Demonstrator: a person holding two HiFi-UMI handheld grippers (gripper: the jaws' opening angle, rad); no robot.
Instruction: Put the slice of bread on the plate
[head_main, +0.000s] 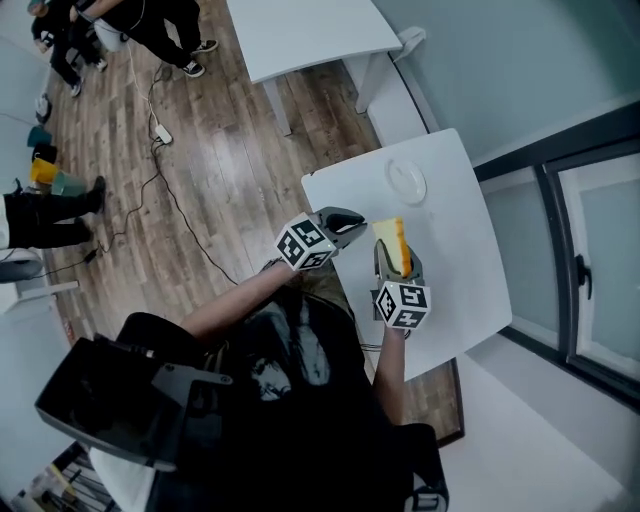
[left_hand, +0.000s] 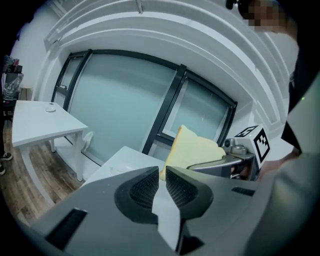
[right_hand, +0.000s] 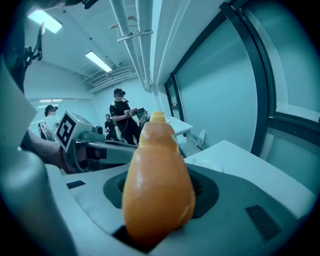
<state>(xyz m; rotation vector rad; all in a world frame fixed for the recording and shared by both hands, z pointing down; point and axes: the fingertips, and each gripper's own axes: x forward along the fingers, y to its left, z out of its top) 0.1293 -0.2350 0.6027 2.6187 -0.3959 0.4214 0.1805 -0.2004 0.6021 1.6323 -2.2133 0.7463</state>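
Task status: incomplete; the pale yellow slice of bread with orange-brown crust (head_main: 393, 243) is off the surface, carried above the near half of the white rectangular table (head_main: 460, 230); the small round white plate (head_main: 407, 181) sits toward the far end of that table, well apart from the slice and with nothing on it; pick-up is judged done, and what remains is the carry to the plate, the lowering and the release

Right gripper (head_main: 397, 265): clenched on the slice of bread; in the right gripper view the slice stands edge-on between the two pads, crust toward the camera, gripped at its lower part with the upper part rising free above the jaws; the jaws are parted only as far as the slice's thickness; the gripper points forward and somewhat down toward the table

Left gripper (head_main: 352, 222): jaws drawn together with only a sliver of gap between the ribbed pads; nothing lies between them; it holds nothing and touches nothing; it hangs just beside the right gripper, at the table's near edge, and its own view shows the slice held upright in the other tool
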